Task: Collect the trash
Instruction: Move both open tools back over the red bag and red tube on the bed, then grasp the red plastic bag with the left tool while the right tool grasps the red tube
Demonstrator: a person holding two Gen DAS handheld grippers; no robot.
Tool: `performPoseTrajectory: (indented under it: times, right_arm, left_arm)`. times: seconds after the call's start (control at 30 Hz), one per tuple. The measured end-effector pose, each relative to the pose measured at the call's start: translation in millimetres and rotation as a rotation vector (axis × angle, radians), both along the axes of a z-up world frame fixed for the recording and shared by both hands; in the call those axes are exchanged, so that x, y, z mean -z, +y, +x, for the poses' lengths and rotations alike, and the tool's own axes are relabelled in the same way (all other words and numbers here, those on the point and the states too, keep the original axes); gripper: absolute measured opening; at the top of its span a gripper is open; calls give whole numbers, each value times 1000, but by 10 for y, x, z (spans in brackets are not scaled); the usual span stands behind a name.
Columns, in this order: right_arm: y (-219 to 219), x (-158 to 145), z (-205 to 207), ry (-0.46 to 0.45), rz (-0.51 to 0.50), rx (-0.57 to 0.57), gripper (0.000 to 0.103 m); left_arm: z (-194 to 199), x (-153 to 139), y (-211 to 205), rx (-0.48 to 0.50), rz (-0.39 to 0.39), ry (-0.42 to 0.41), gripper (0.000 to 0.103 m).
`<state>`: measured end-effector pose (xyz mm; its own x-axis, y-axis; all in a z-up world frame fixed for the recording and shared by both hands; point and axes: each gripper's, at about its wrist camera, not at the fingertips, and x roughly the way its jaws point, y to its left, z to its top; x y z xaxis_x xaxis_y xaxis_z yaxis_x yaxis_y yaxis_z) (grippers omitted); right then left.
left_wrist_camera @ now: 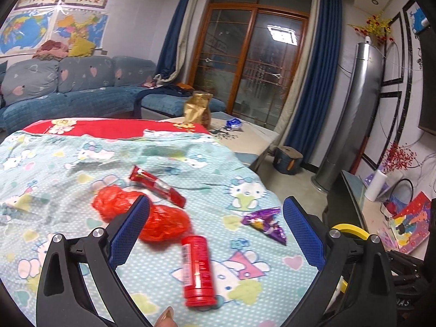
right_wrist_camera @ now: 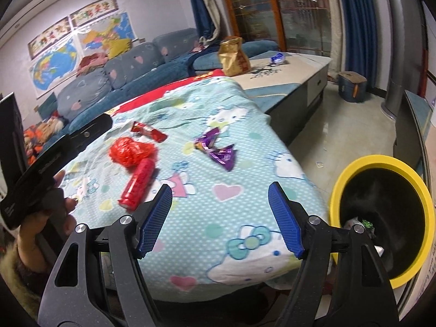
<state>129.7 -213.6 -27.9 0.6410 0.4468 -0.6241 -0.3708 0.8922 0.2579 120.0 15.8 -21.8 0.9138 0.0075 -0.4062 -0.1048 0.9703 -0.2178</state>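
Trash lies on a cartoon-cat blanket [left_wrist_camera: 68, 163] [right_wrist_camera: 218, 212]: a red tube [left_wrist_camera: 197, 269] [right_wrist_camera: 137, 185], a crumpled red plastic bag [left_wrist_camera: 163, 220] [right_wrist_camera: 130, 151], a long red wrapper [left_wrist_camera: 158, 186] [right_wrist_camera: 148, 132] and a purple foil wrapper [left_wrist_camera: 265, 223] [right_wrist_camera: 218, 150]. My left gripper [left_wrist_camera: 216, 207] is open above the blanket, the red bag and tube showing between its blue pads. My right gripper [right_wrist_camera: 220, 193] is open over the blanket's near edge, nothing between its pads. A yellow-rimmed black bin [right_wrist_camera: 381, 215] [left_wrist_camera: 351, 230] stands to the right, with some trash inside.
A gold bag [left_wrist_camera: 199, 107] [right_wrist_camera: 233, 57] and a blue wrapper [left_wrist_camera: 234, 123] [right_wrist_camera: 278, 57] sit on the low table [left_wrist_camera: 259, 139] [right_wrist_camera: 299, 65] beyond. A blue sofa [left_wrist_camera: 76, 90] lies behind. A hand [right_wrist_camera: 49, 212] holds the left gripper's black body at left in the right wrist view.
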Motion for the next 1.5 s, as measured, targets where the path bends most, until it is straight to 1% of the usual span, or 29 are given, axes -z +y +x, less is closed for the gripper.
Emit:
performPoseTrajectory:
  times: [0.2,0.37,0.47,0.57,0.63,0.73,0.8,0.93,1.0,1.07,1.1,1.13,1.2,1.23,1.27,1.3,1.33,1.4,1.5]
  right_arm:
    - [293,2,-38,-4,-11,-62,67]
    - [611,38,-24,4,-9,-128,67]
    - [784,75,-11,21,-8,-159,67]
    - [964,103,-1,26,-18,-192,67]
    - [1075,136,21,36,-23,-208,67]
    - [1227,223,85,73,-19,-237,67]
    - [1303,286,126,97,-18,-251,62]
    - [1454,385,209,130,-29,-276,57]
    - [1508,433,244,144,-37,-280,51]
    - [1539,501,263,167,-42,-289,38]
    - [1546,535,265,177,-46,-293,34]
    - [1539,572,258,189,-43,-297,32]
    - [1512,582,222,182,-39,-299,29]
    - [1503,575,199,174,-44,-301,28]
    - [1486,560,174,166,-50,-299,28]
    - [1465,546,155,161,-51,-296,28]
    - [1429,523,138,157,-45,-292,28]
    - [1356,480,108,147,-38,-287,27]
    - [1237,416,85,134,-22,-273,26]
  left_arm:
    - [3,54,260,-73,-5,12,95]
    - [27,171,578,-150,-24,57,95]
    - [37,229,766,-187,-57,76,95]
    - [59,278,916,-203,-109,94,95]
    - [95,313,987,-199,-140,107,95]
    - [181,372,1055,-186,-177,129,95]
    - [281,439,1110,-162,-220,164,95]
    - [475,574,1186,-137,-268,222,95]
    - [573,647,1206,-125,-305,251,94]
    - [655,738,1226,-117,-348,282,93]
    - [686,776,1227,-121,-360,297,91]
    - [705,807,1221,-124,-363,307,85]
    - [720,832,1180,-130,-352,308,80]
    - [721,833,1165,-124,-353,306,70]
    - [723,832,1145,-118,-358,305,57]
    - [723,836,1126,-117,-359,306,52]
    - [717,832,1092,-108,-359,305,43]
    - [686,812,1038,-98,-343,293,36]
    - [625,791,965,-69,-345,273,32]
